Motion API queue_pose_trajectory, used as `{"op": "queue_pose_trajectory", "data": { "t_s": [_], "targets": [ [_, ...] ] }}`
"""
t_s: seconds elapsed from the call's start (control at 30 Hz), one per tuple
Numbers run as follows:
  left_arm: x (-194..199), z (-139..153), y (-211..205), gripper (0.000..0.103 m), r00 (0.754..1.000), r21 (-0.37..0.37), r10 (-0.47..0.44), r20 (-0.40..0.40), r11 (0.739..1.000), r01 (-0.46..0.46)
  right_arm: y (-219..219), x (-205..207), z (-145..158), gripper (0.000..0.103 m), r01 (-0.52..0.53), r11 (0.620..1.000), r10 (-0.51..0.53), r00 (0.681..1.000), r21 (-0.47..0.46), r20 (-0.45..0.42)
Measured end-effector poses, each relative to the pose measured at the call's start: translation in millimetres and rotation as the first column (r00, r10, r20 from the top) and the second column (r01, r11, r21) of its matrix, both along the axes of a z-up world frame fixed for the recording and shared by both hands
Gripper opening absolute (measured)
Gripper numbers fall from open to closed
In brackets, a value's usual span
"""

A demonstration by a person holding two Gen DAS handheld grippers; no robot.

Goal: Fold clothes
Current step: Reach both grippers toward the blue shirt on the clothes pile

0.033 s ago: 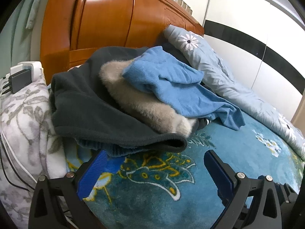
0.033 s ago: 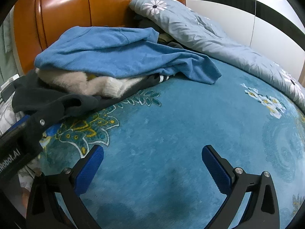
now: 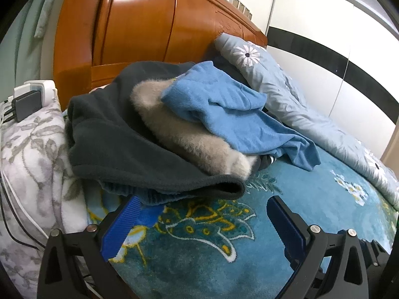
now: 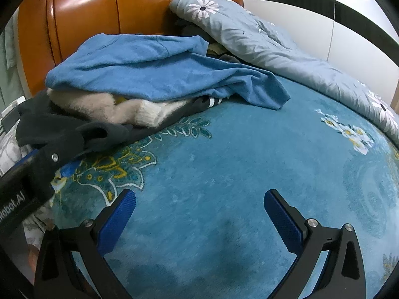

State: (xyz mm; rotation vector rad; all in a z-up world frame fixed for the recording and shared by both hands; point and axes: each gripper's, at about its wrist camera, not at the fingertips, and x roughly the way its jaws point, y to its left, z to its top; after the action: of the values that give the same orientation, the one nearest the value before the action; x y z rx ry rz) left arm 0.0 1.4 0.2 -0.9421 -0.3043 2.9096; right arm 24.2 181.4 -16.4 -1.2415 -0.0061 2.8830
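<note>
Left wrist view, from the left: a white and grey floral pillow (image 3: 32, 154) carries a dark charger block with cables (image 3: 25, 104). Just beside it lies the pile of clothes on the teal patterned bed cover (image 3: 311, 199): a dark grey fleece garment (image 3: 119, 144) at the bottom, a fluffy beige sweater (image 3: 189, 139) on it, and a bright blue knit top (image 3: 237, 122) draped over both. Behind the pile stands the glossy orange-brown wooden headboard (image 3: 149, 25), and to the right a pale grey-blue duvet with white flowers (image 3: 286, 94) runs along the bed. The left claw (image 3: 202, 224) hovers low in front of the fleece hem, its blue pads wide apart and holding nothing.

Right wrist view: the left claw's black body shows at the left edge beside the fleece (image 4: 62, 124). The right claw (image 4: 199, 214) hangs over bare teal cover (image 4: 249, 162), pads apart and empty, well short of the blue top (image 4: 162, 69).
</note>
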Motion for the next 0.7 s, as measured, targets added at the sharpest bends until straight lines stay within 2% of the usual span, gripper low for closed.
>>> {"op": "queue_pose_trajectory", "data": {
  "t_s": [0.4,0.53,0.63,0.7],
  "targets": [
    [-2,-3,-2,0.103,1.000,0.030,-0.016,-0.006,0.999,0.016,-15,5,6,0.103,0.003,1.000,-0.003,1.000,0.015,-0.004],
    [5,1,-9,0.103,0.999,0.067,-0.013,-0.051,0.998,0.016,-14,8,12,0.103,-0.003,0.999,0.004,1.000,0.038,-0.021],
    [15,4,-13,0.103,0.991,0.144,-0.034,-0.128,0.988,0.052,-18,9,18,0.103,-0.022,0.999,0.024,0.999,0.047,-0.044],
    [19,7,-16,0.103,0.986,0.168,-0.037,-0.160,0.984,0.064,-22,11,22,0.103,-0.045,0.998,0.047,0.997,0.047,-0.061]
  ]
}}
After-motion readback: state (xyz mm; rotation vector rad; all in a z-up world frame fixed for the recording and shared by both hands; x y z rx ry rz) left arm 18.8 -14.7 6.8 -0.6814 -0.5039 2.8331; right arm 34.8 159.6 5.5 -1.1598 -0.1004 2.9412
